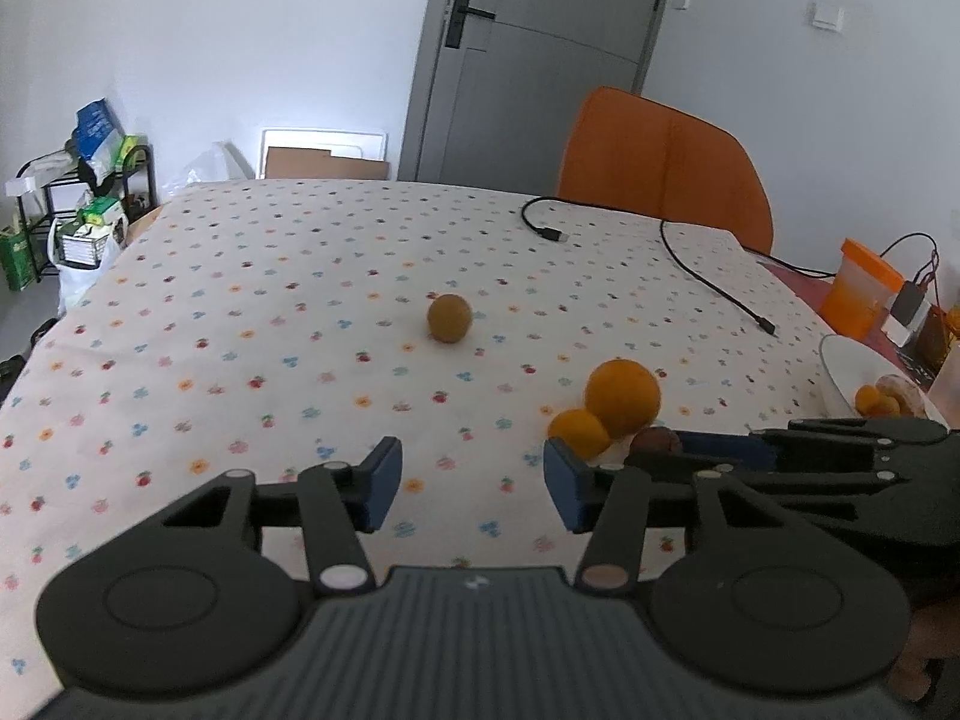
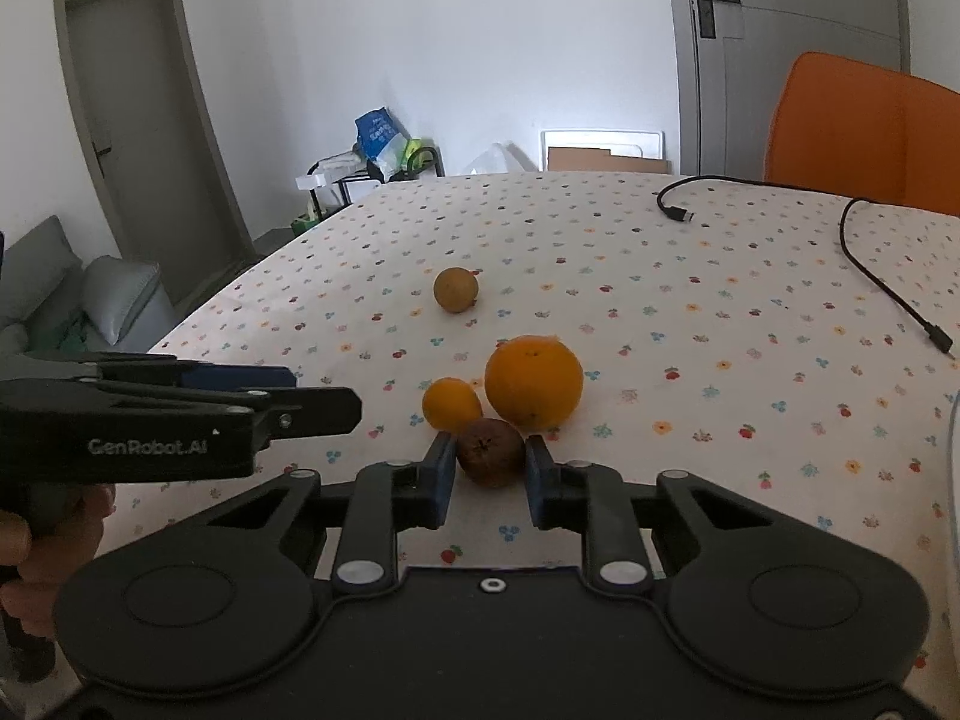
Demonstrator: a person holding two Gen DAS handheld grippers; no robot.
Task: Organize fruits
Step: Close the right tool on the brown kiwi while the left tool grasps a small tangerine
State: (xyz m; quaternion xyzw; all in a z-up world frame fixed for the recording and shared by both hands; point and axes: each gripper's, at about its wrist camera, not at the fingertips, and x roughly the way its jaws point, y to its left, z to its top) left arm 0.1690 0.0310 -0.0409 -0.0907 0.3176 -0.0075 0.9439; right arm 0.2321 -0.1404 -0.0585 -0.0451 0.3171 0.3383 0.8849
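Lower centre of the right wrist view: the right gripper (image 2: 489, 468) is clamped on a small brown fruit (image 2: 491, 451), one blue pad against each flank, the fruit resting on the flowered tablecloth (image 2: 720, 312). By the look of it this is the pickup step; doing it well means lifting straight up before travelling, since a small orange (image 2: 452, 404) and a large orange (image 2: 533, 381) sit just behind, the three bunched so closely that a sideways drag would likely send them rolling. The brown fruit is dull, dark and rough-skinned, with a dried star-shaped calyx facing the camera; its round body gives the flat pads little to bite, so a steady squeeze seems wise. Higher, mid-frame, a tan round fruit (image 2: 456, 289) lies well apart. In the left wrist view, the left gripper (image 1: 473, 483) has its jaws apart over bare cloth, holding nothing. At that frame's right edge, a white bowl (image 1: 835, 369) already containing small fruits looks the likely destination.
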